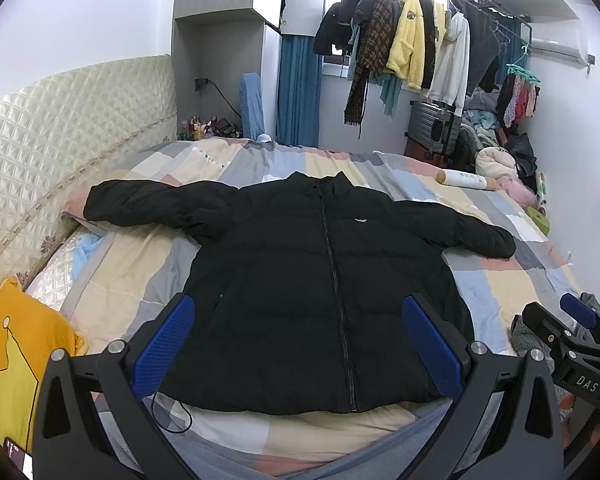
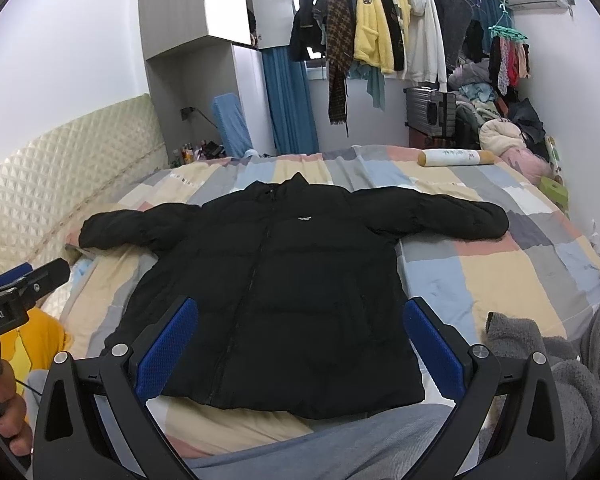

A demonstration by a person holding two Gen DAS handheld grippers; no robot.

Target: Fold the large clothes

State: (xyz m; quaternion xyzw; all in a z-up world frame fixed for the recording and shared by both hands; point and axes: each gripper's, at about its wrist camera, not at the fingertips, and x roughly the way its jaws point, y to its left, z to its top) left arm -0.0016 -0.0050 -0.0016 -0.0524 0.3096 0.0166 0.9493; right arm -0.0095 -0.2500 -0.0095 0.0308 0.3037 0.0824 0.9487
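The jaws of both grippers stand wide apart and hold nothing: the left gripper (image 1: 296,344) and the right gripper (image 2: 300,344) each hover near the hem of the black puffer jacket (image 1: 320,292), blue pads spread to either side of its body without touching the cloth, as far as these wide-angle views let me judge. The jacket lies front-up and zipped on the patchwork quilt (image 1: 500,276) of the bed, collar pointing away, hem nearest the cameras, the left sleeve (image 1: 140,204) and right sleeve (image 1: 472,228) stretched out sideways. By the look of it the spreading-out is done and no fold is yet made, so the task sits at its very start. The next move probably calls for each gripper to travel outward to a cuff, pinch the padded fabric firmly, and carry the sleeve across the chest; the puffy filling will likely spring back, so a deep bite and a pressing-down seem wise. A grey fleece garment (image 2: 560,360) lies just beside the right gripper, clear of the jacket
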